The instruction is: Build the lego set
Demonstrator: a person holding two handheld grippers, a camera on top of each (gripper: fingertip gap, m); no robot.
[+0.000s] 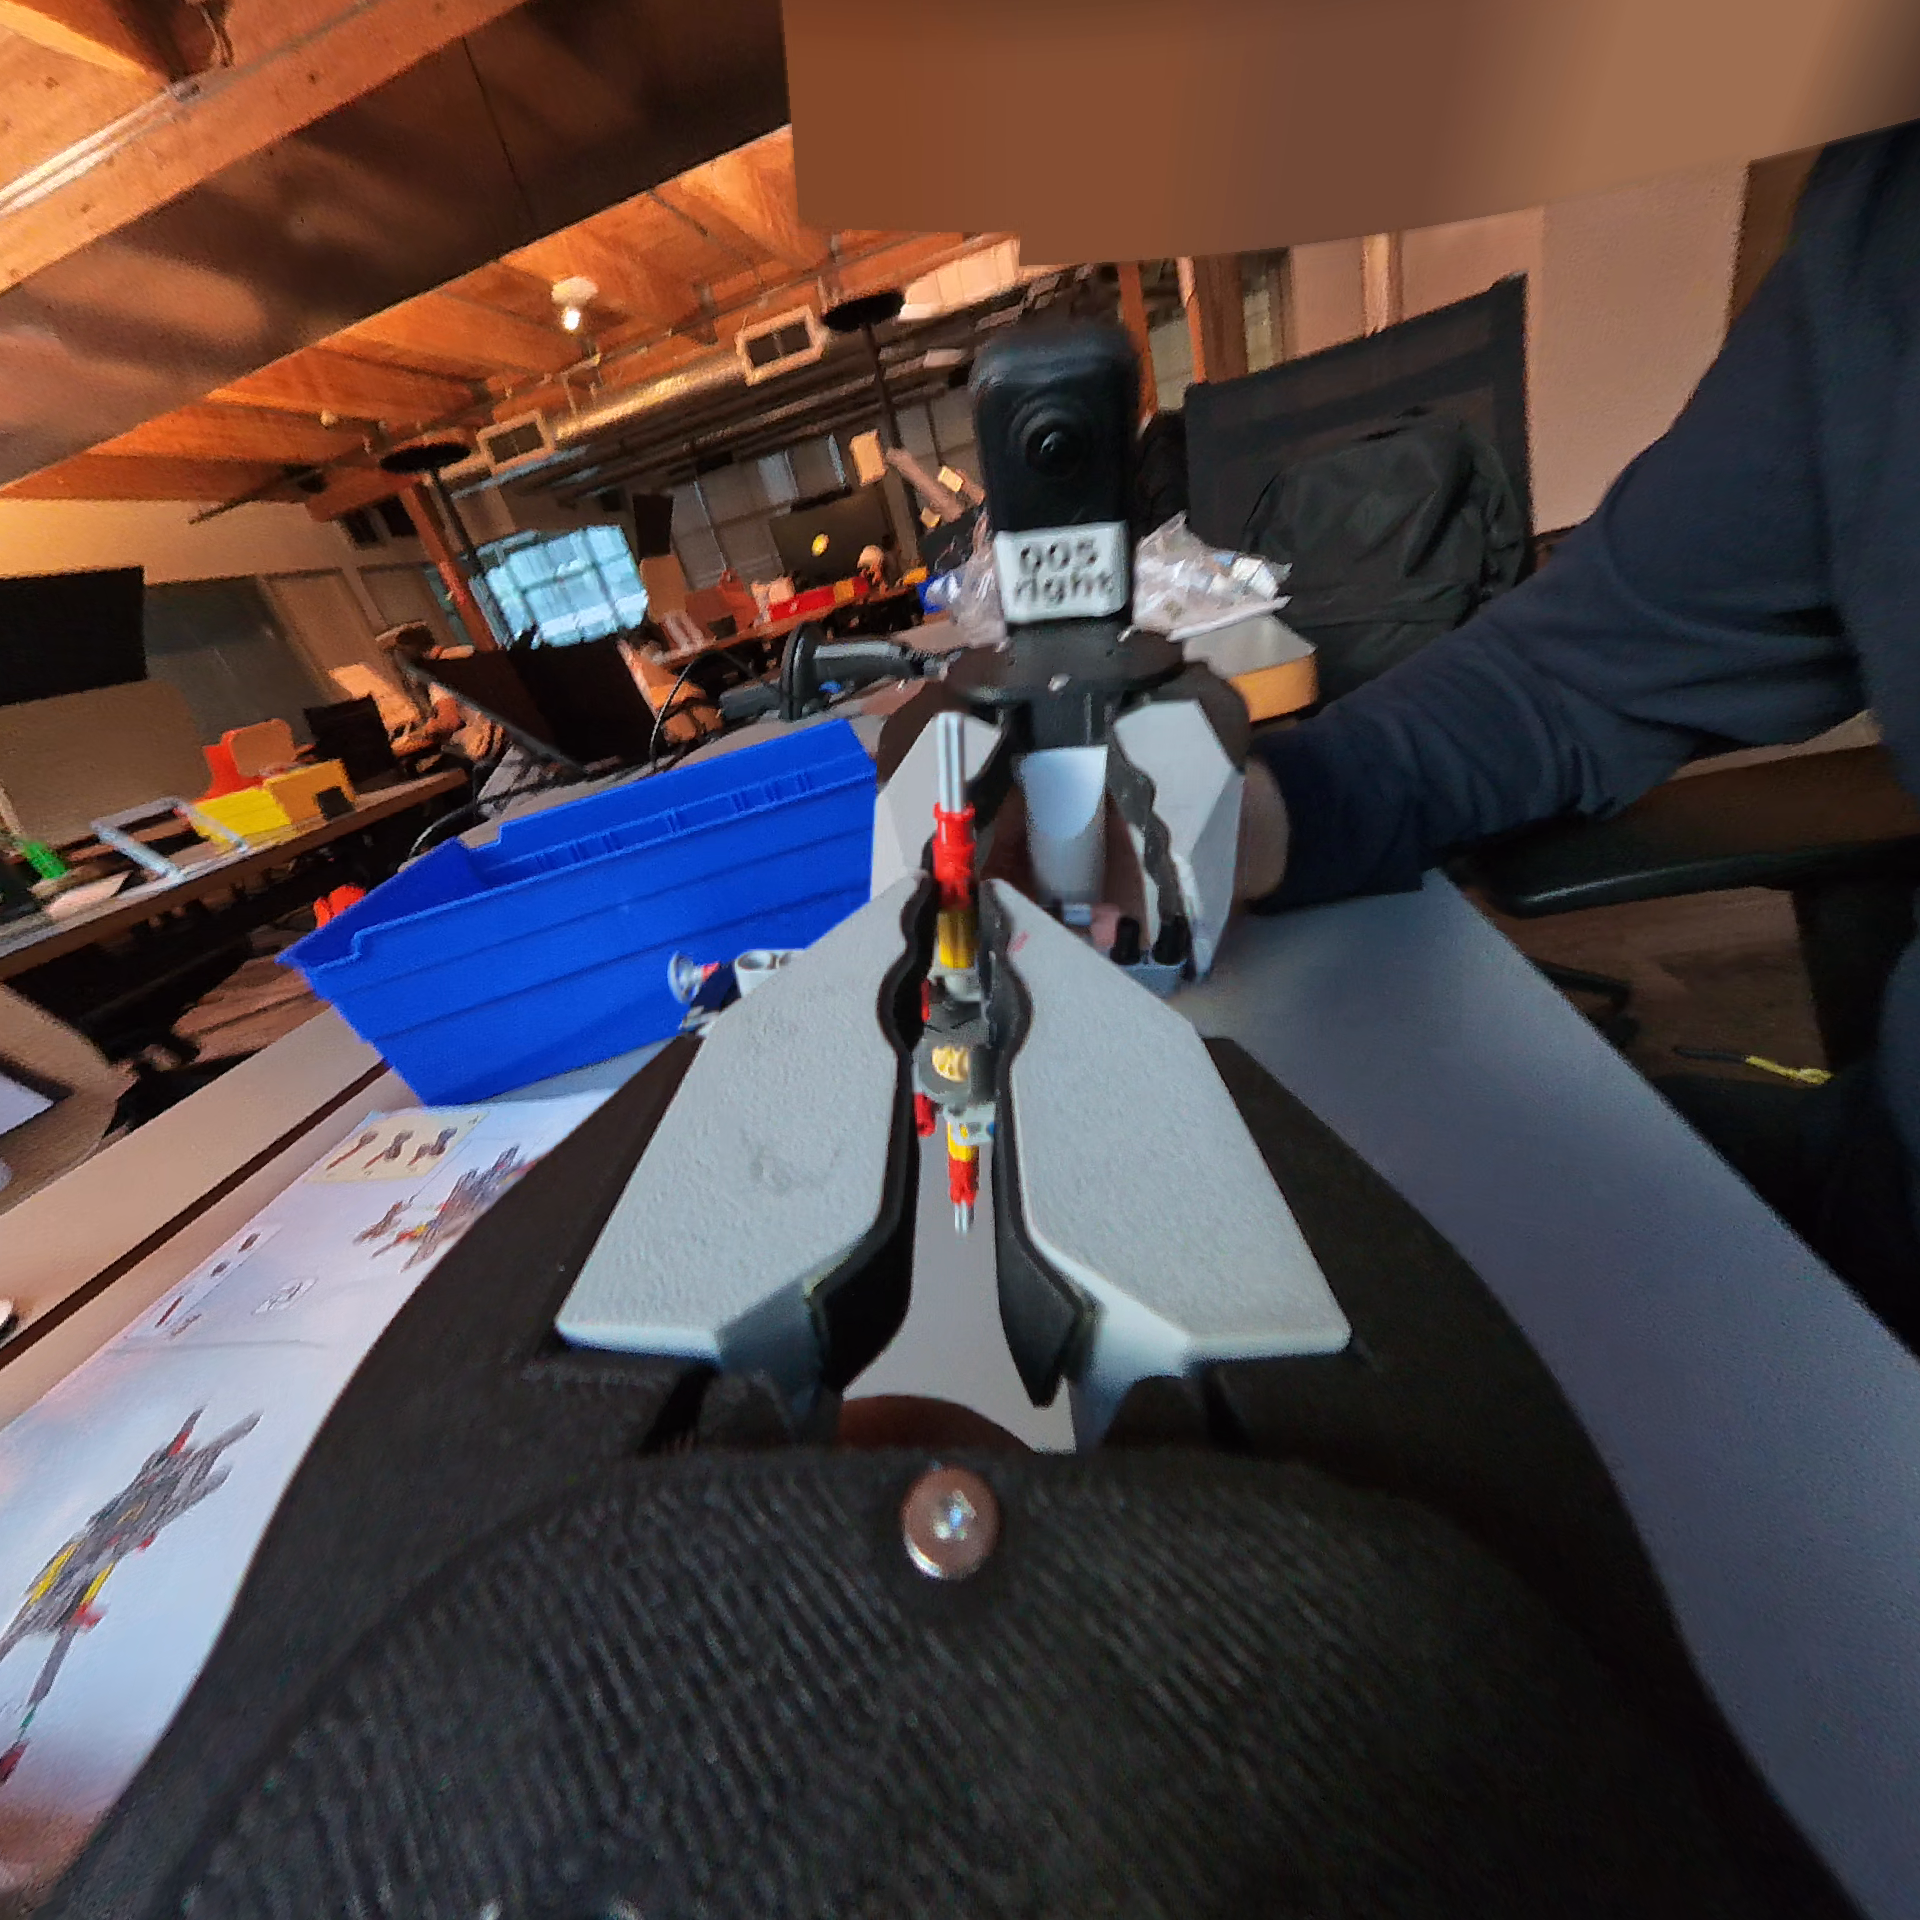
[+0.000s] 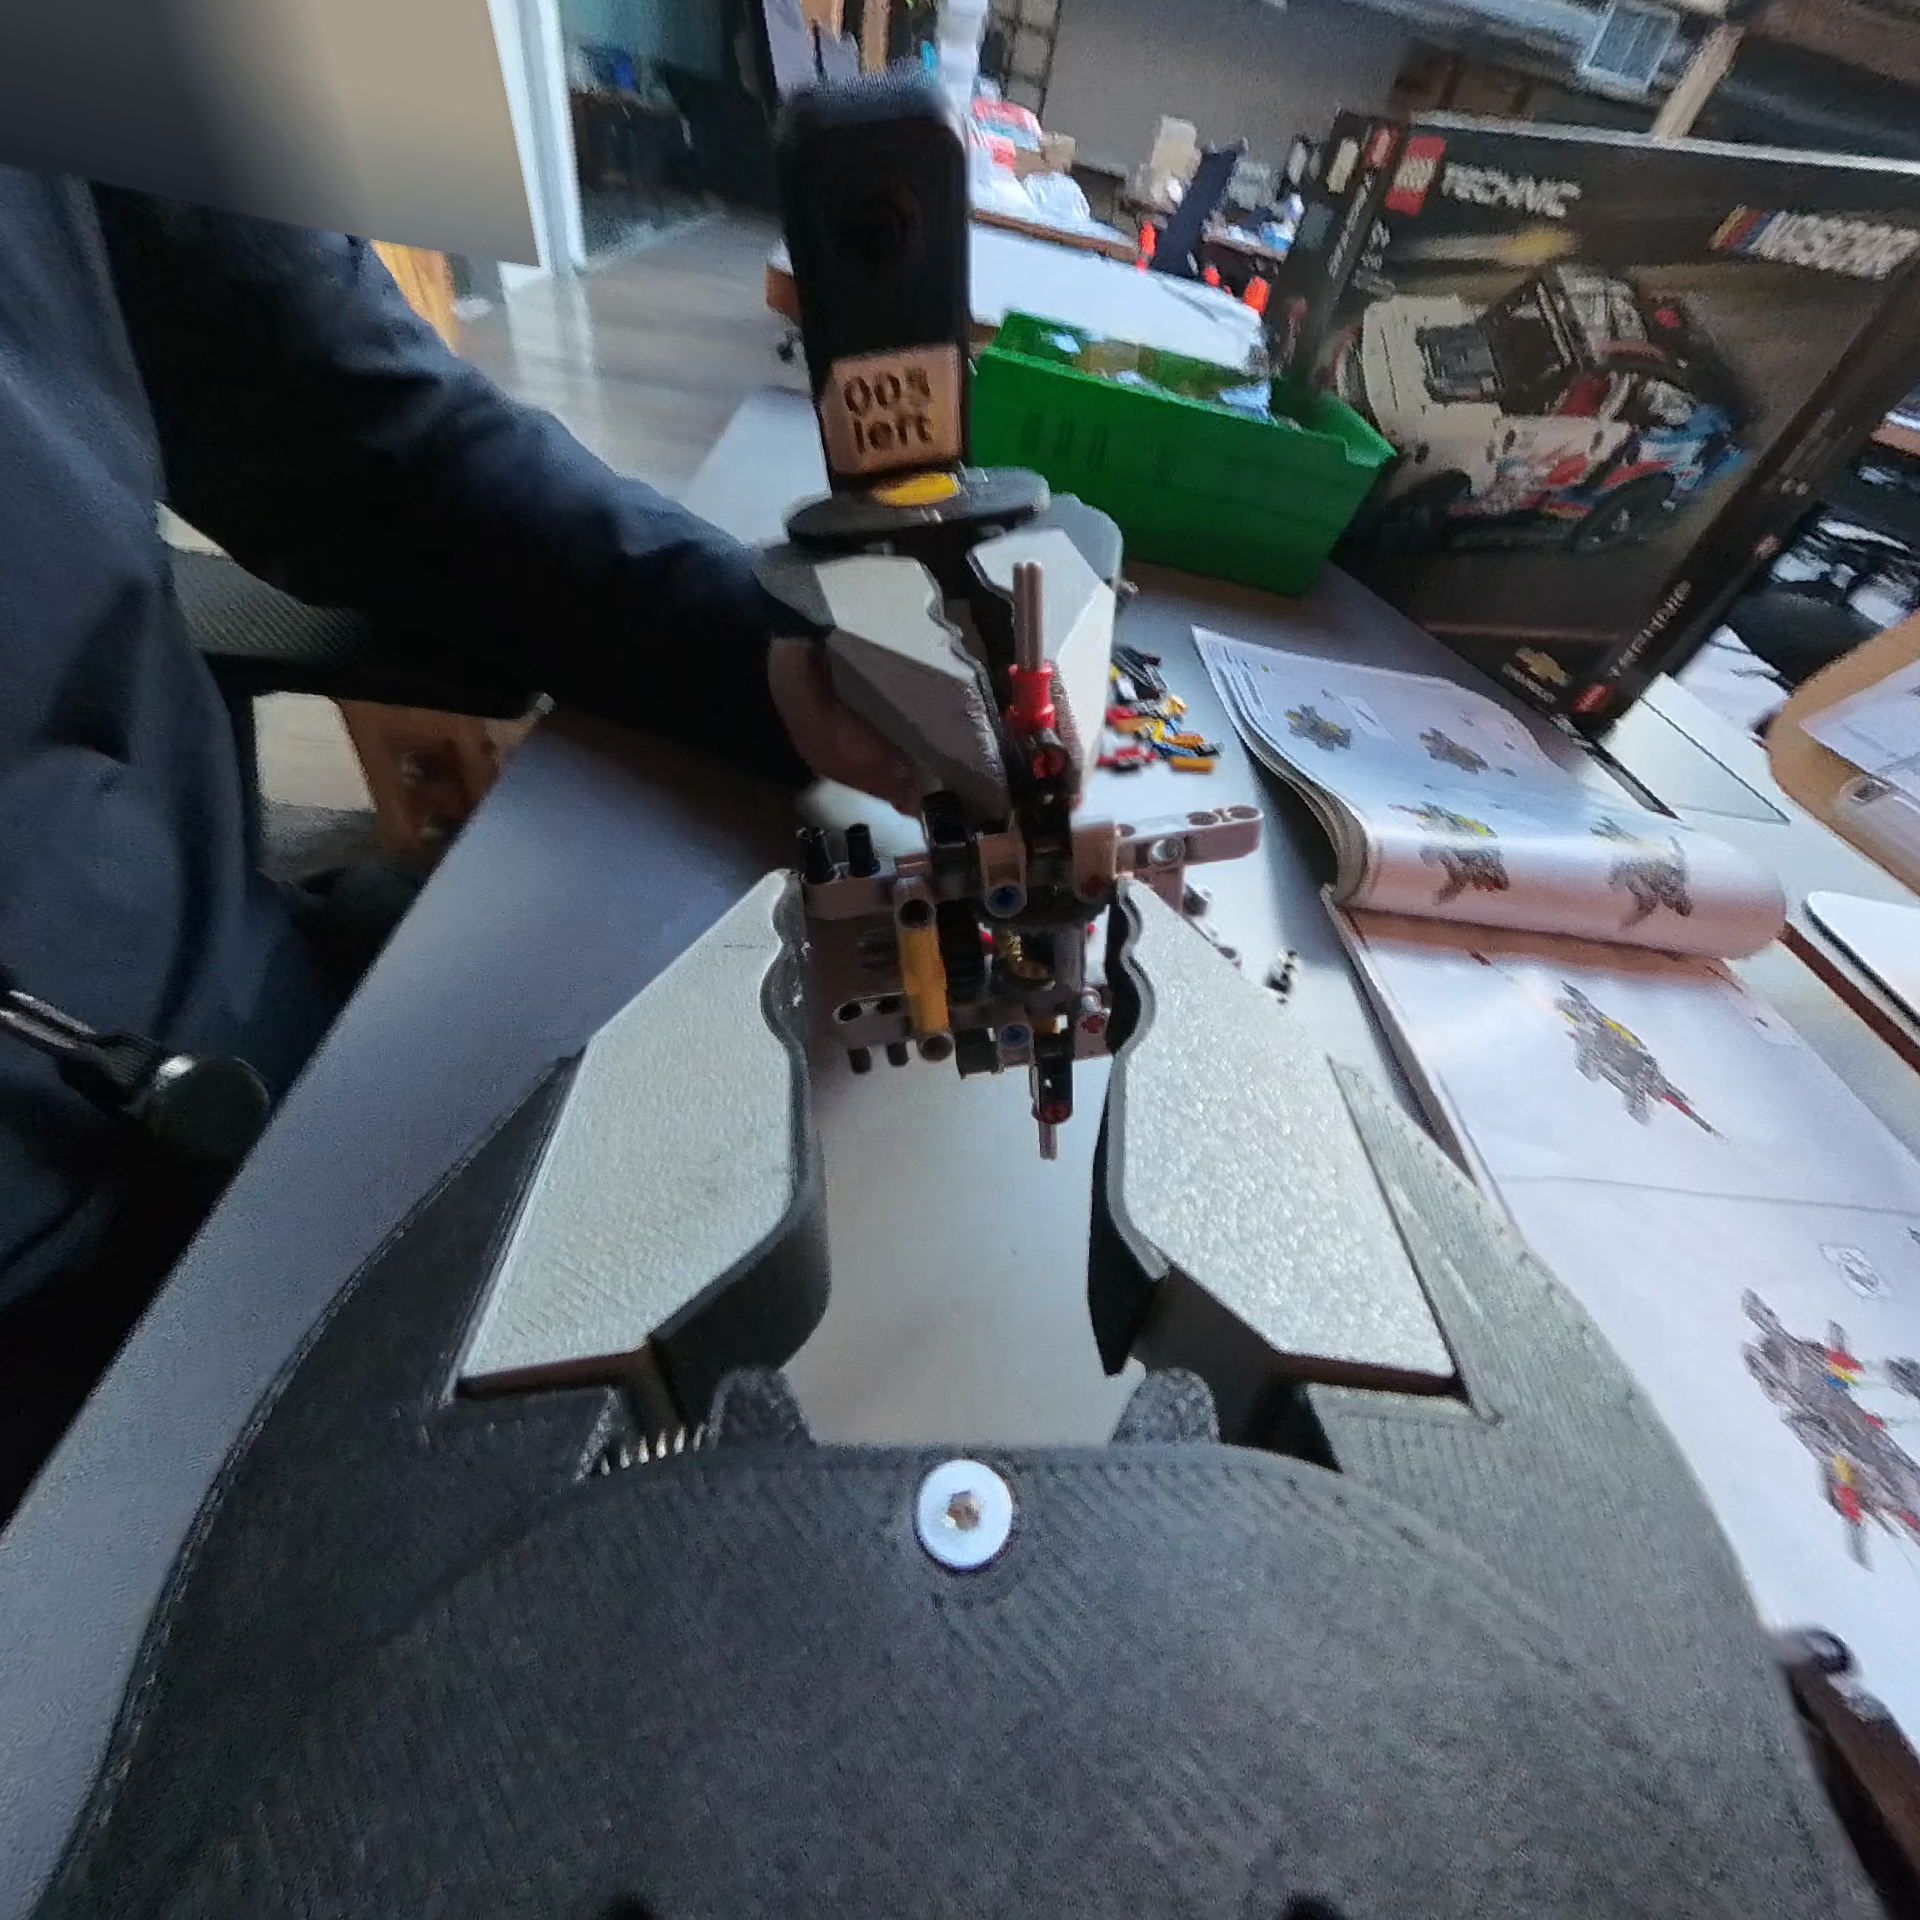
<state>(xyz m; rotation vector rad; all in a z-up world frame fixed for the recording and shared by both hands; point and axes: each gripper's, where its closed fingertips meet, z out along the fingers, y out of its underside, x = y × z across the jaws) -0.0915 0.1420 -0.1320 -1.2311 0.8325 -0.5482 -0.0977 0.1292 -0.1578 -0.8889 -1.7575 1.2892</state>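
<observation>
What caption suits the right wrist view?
Both grippers clamp a grey brick assembly over the table.

This is an open-plan workshop or lab space. At the top of the left wrist view run exposed timber ceiling beams (image 1: 260,156) with a bare metal duct (image 1: 665,390) beneath them. In the left middle stand long tables (image 1: 156,862) loaded with coloured bins and gear. Nearer, a grey worktop (image 2: 582,831) carries a blue bin (image 1: 582,914), a green bin (image 2: 1164,457), an open instruction booklet (image 2: 1507,810) and a boxed building-brick set (image 2: 1621,395).
</observation>
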